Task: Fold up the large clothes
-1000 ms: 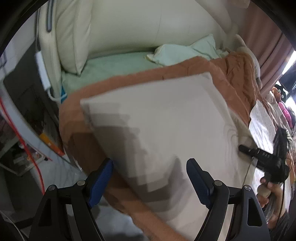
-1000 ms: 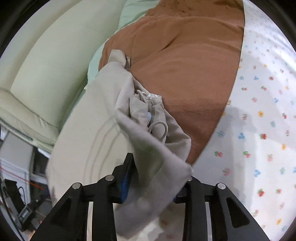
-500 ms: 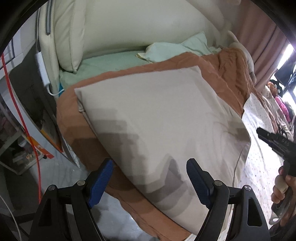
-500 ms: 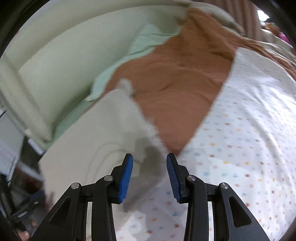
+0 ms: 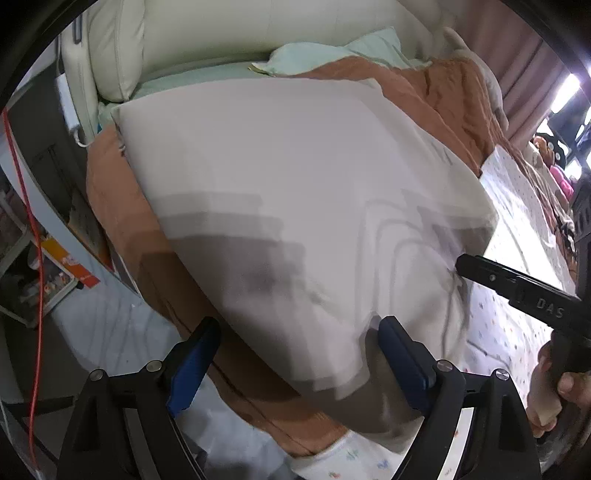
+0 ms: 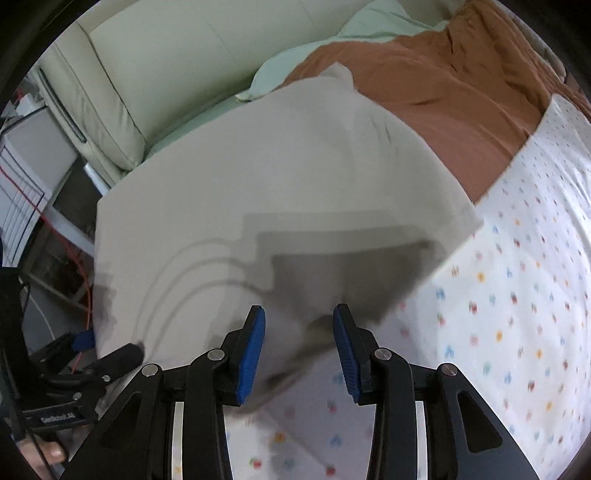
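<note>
A large beige garment [image 5: 295,192] lies folded flat on the bed, over a rust-brown blanket [image 5: 454,92]. It also shows in the right wrist view [image 6: 258,177]. My left gripper [image 5: 299,350] is open and empty, its blue pads straddling the garment's near corner. My right gripper [image 6: 297,343] is open and empty just above the garment's near edge. The right gripper also shows in the left wrist view [image 5: 517,284] at the garment's right edge, and the left gripper shows in the right wrist view [image 6: 107,354] at the lower left.
A cream padded headboard [image 5: 240,33] and a mint pillow [image 5: 332,51] are behind the garment. A white floral-print sheet [image 6: 517,295] covers the bed to the right. A bedside shelf with a red cable [image 5: 33,240] stands left of the bed.
My right gripper has let go of the bunched beige cloth and opened. The garment now lies flat, and both grippers have come close to its near edge.
</note>
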